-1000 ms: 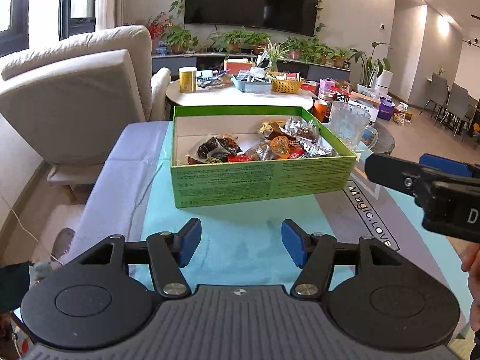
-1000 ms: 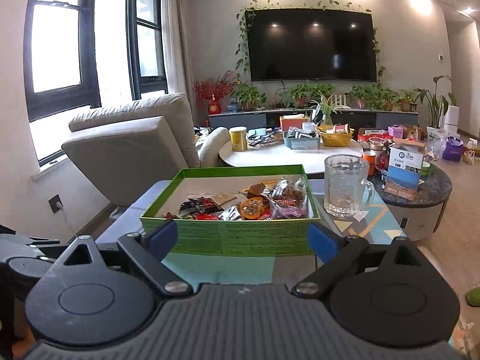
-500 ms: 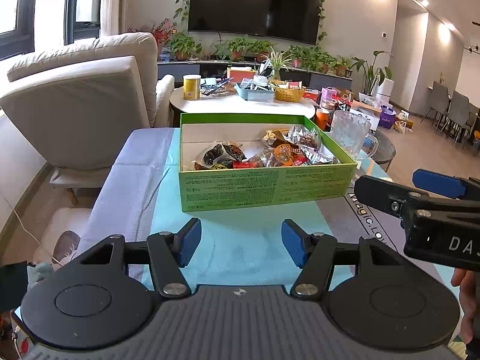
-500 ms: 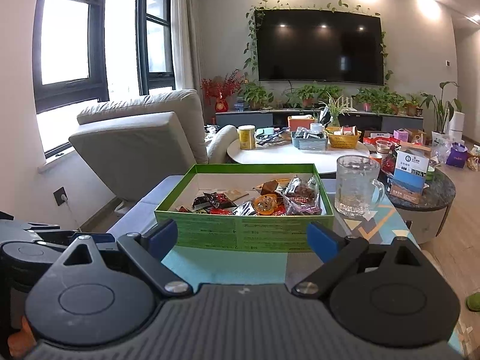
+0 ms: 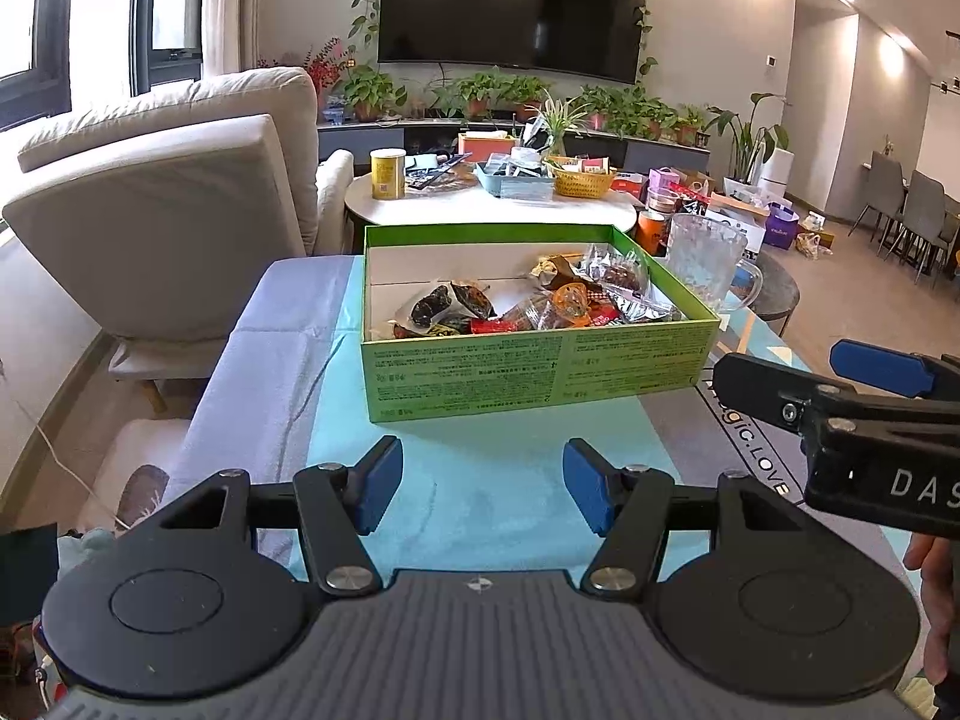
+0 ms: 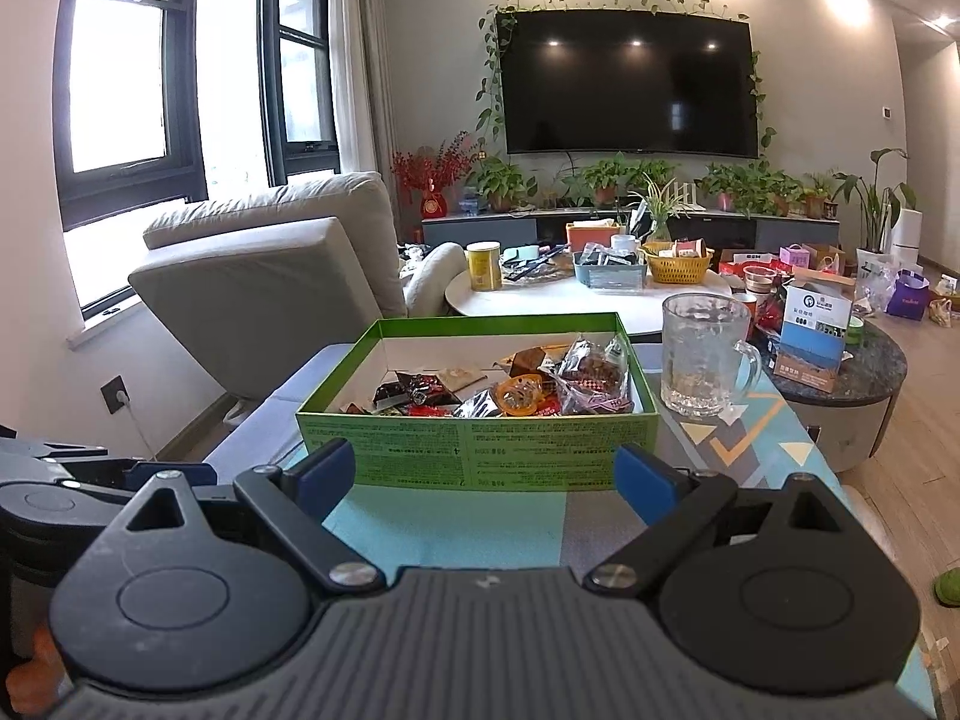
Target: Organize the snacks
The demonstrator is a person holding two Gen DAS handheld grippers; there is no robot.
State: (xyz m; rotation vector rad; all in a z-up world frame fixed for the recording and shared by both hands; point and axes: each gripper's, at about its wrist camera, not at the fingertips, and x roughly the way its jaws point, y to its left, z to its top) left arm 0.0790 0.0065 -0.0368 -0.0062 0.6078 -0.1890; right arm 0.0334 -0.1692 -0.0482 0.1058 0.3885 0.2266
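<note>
Snacks [image 5: 540, 303] sit in the green box [image 5: 540, 372].
Both grippers, left gripper [image 5: 480, 495] and right gripper [image 6: 486, 477], hang open and empty, near the box's long front side.

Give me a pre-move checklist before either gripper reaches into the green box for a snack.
1. Left gripper open with nothing between its fingers: ok.
2. Right gripper open with nothing between its fingers: ok.
3. Green box has no lid on and sits flat on the table mat: ok.
4. Snack packets visible inside the box, piled toward its right half: ok.
5. Glass mug stands close to the box's right side, near the right gripper's path: not ok, mind it.
6. Which packets overlap or are stuck together: cannot tell.
</note>
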